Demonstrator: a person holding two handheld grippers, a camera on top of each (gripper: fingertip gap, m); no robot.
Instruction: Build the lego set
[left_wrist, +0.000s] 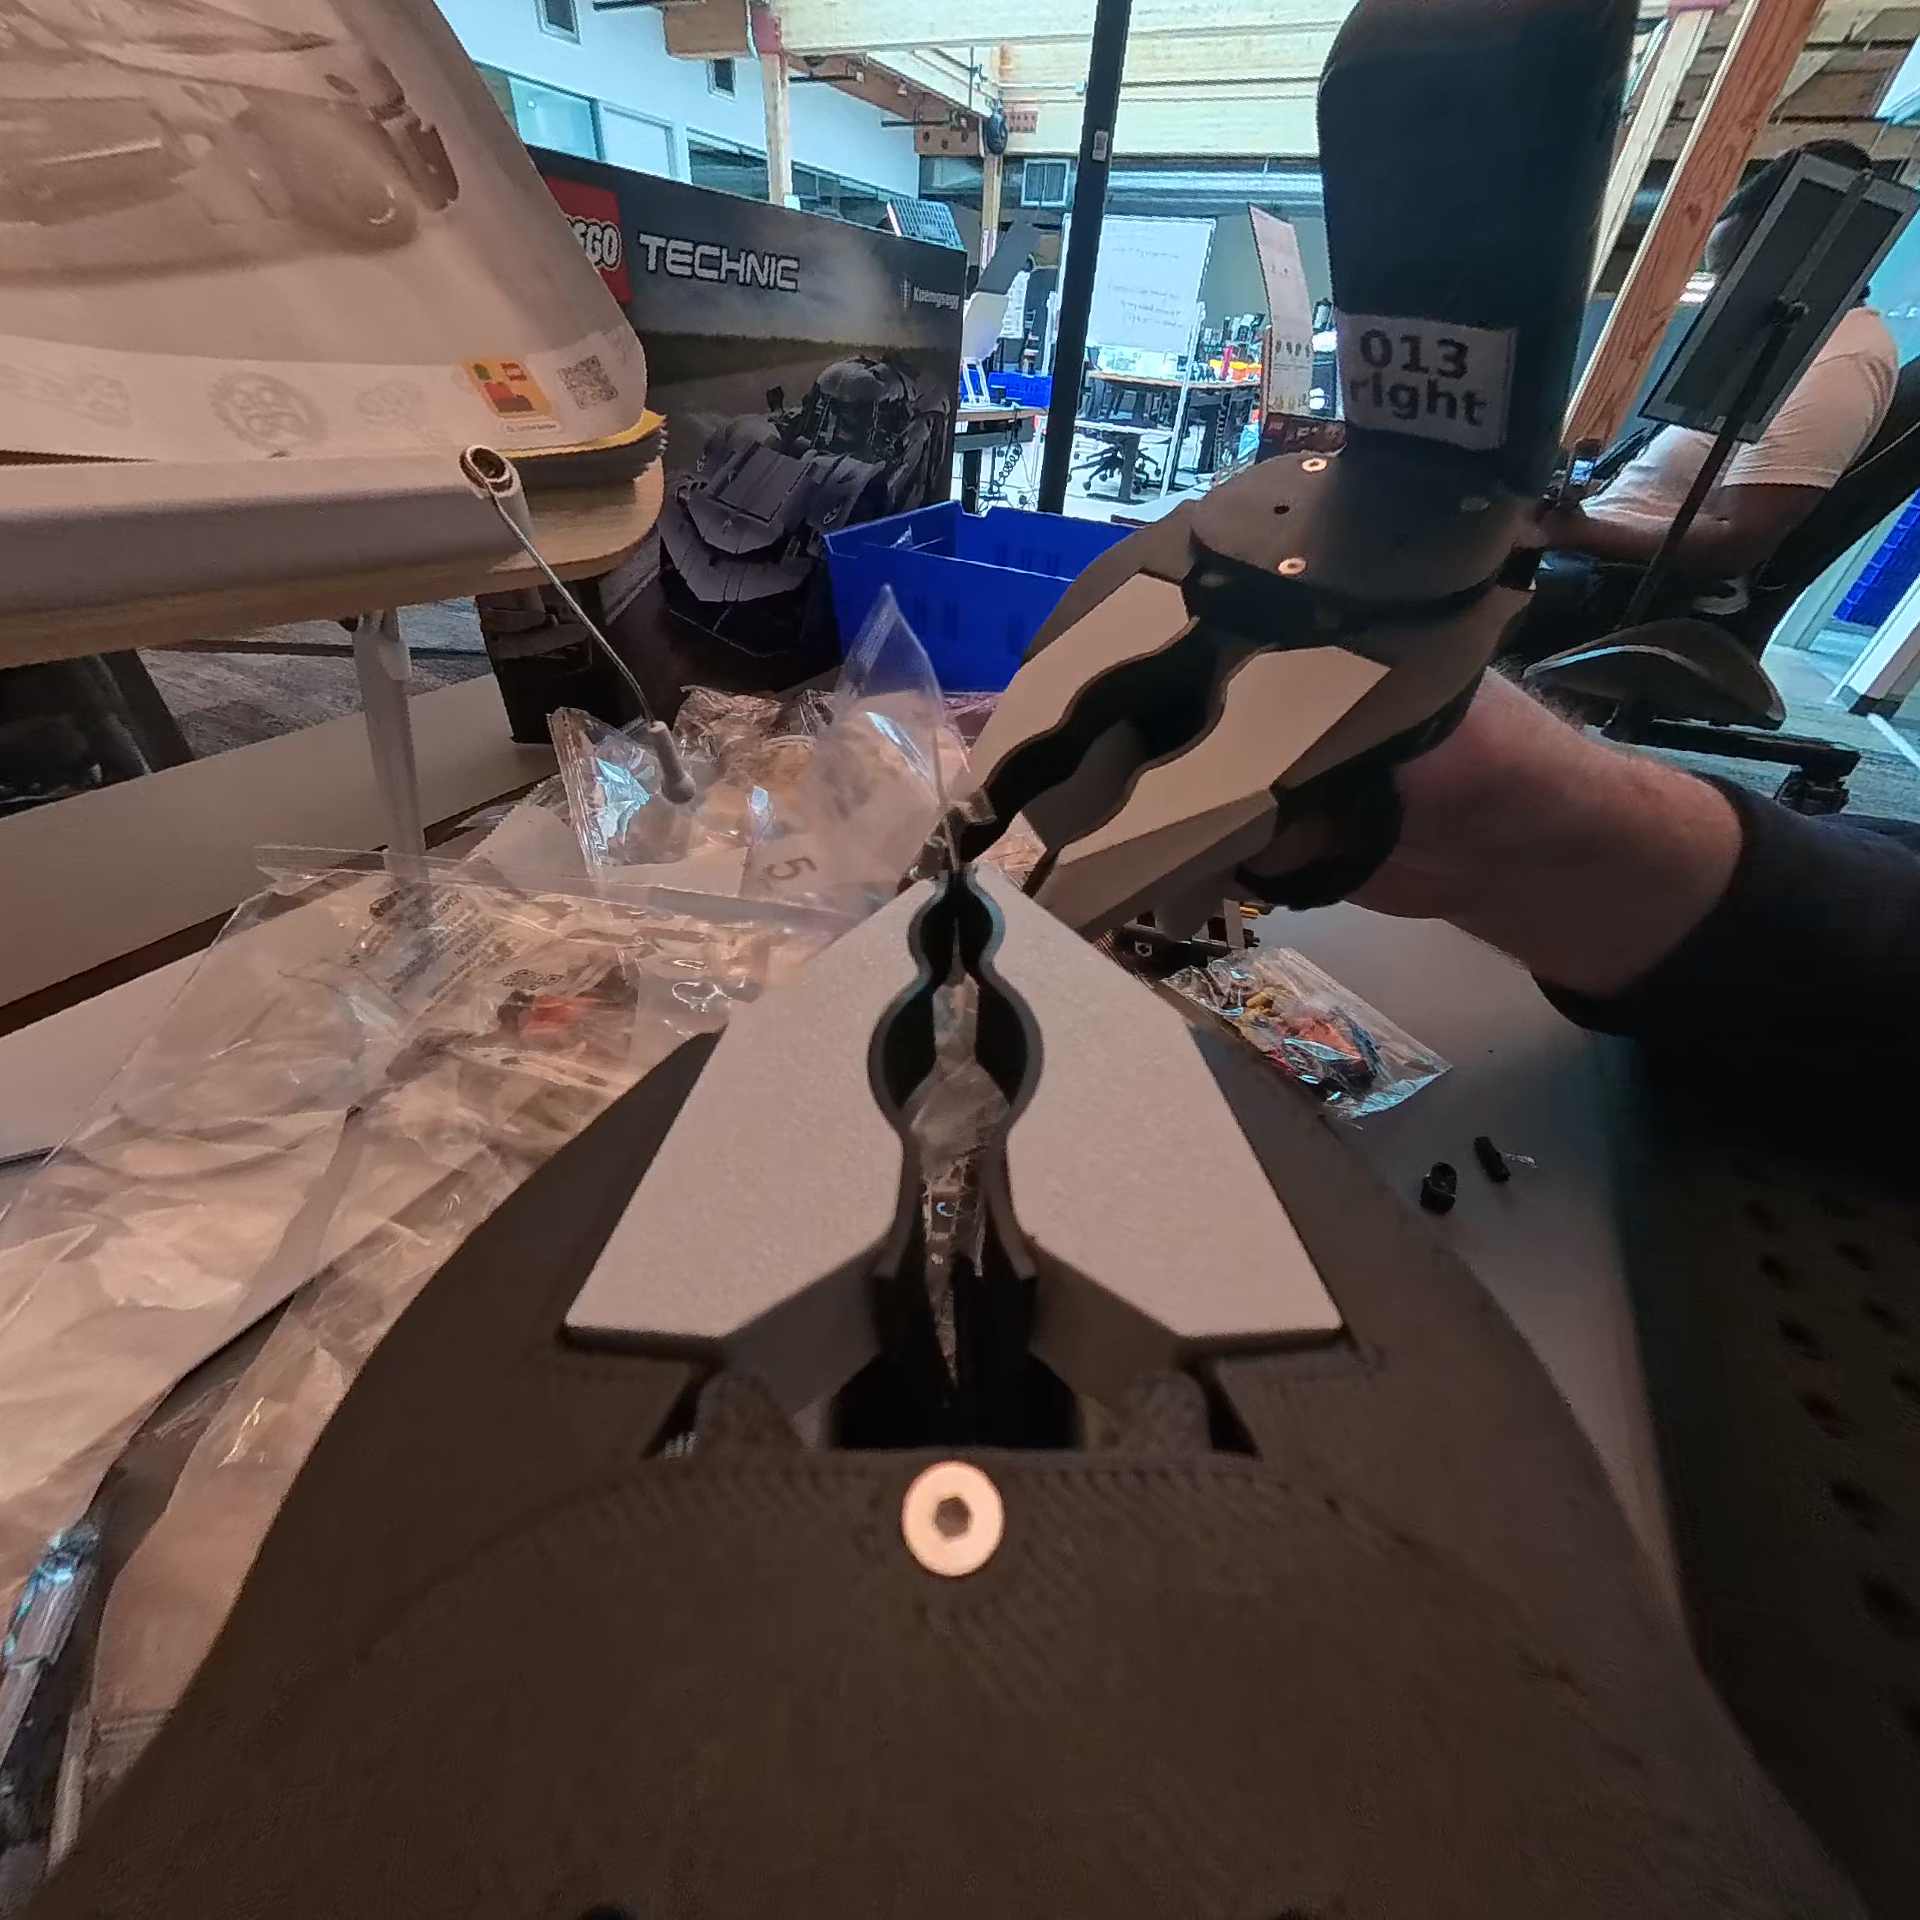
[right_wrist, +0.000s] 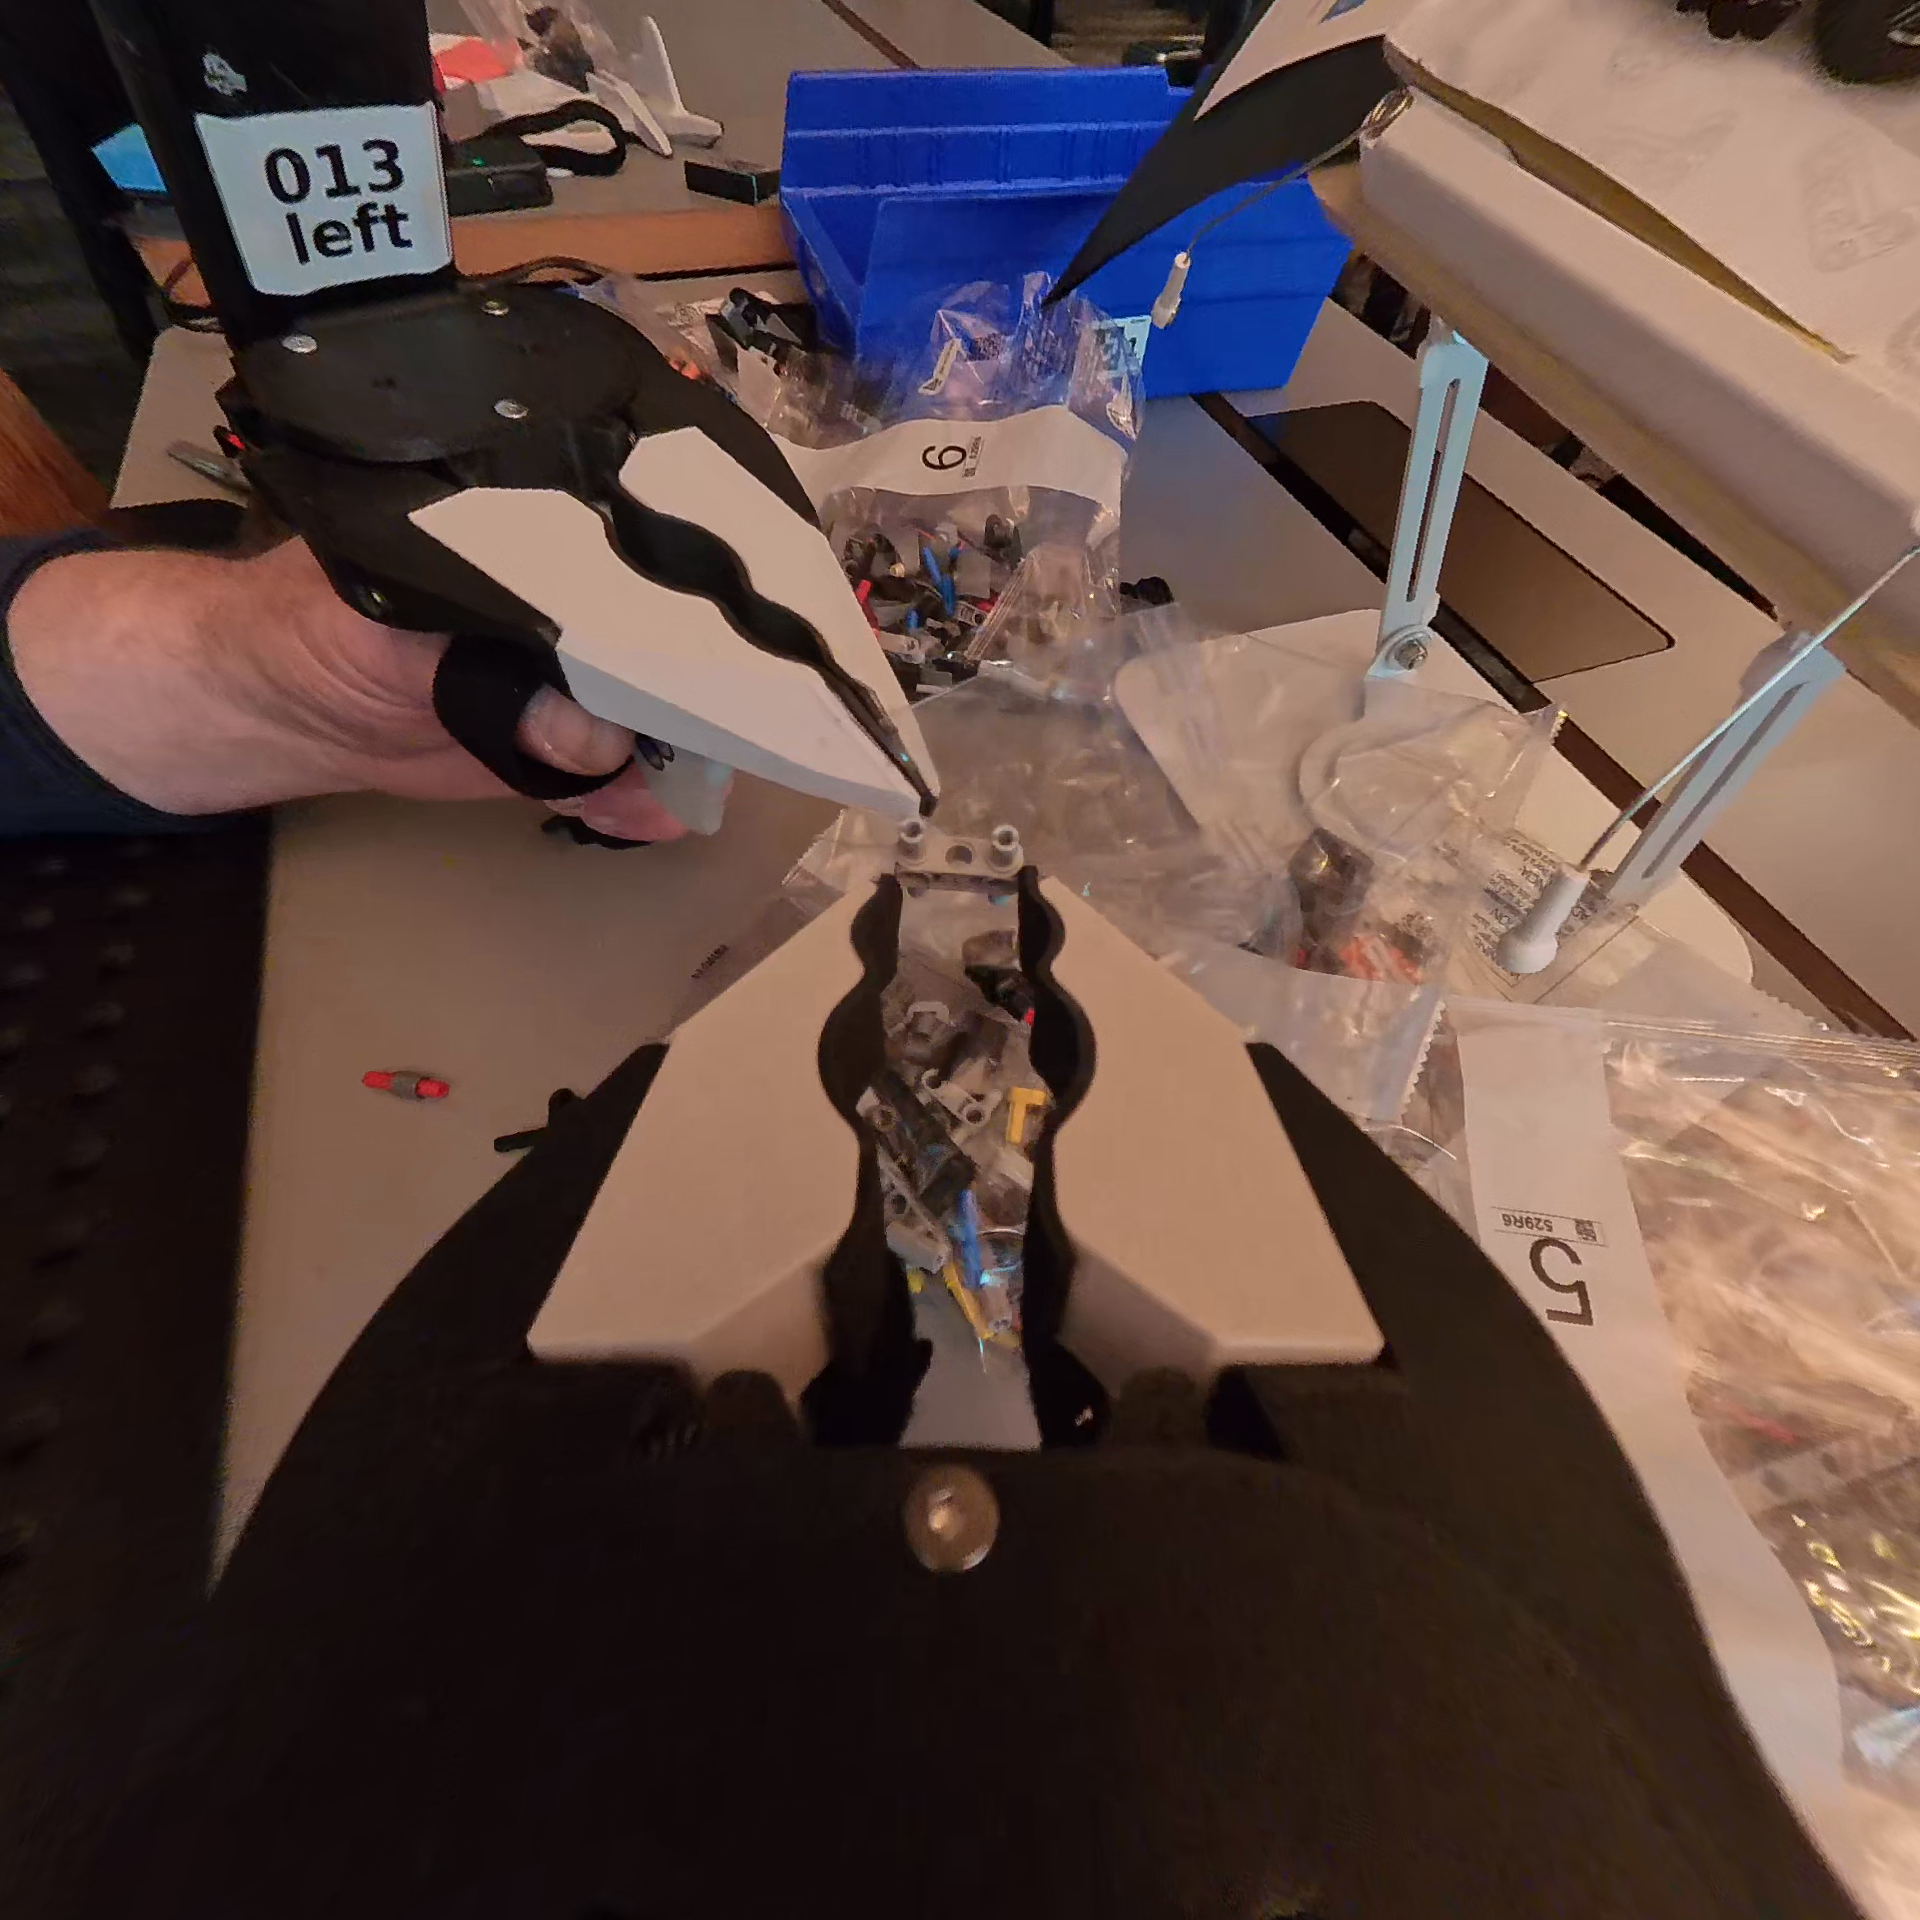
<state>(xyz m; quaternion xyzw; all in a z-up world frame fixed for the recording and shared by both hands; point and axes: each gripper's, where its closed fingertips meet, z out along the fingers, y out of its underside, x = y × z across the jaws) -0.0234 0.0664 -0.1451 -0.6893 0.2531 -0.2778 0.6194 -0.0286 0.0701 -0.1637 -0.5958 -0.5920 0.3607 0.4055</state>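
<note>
Right gripper (right_wrist: 958, 883) partly closed, fingertips clamped on either end of a small grey Lego piece (right_wrist: 958, 854) with upright studs, held just above the table (right_wrist: 499, 935). Left gripper (left_wrist: 954, 883) pinched shut, tips nipping what looks like a bit of clear plastic bag (left_wrist: 940, 831); contents there too small to tell. Left tips just beside the grey piece, barely apart from it. Below the right jaws, a clear bag of mixed parts (right_wrist: 961, 1174). To the right, crowded: numbered bags (right_wrist: 1558, 1247), a white stand (right_wrist: 1413, 582) under the instruction booklet (left_wrist: 260, 260). Behind, a blue bin (right_wrist: 987, 156). To the left, bare table with a small red-and-grey pin (right_wrist: 405, 1084), then a black mat (right_wrist: 114, 1143) at the edge.
</note>
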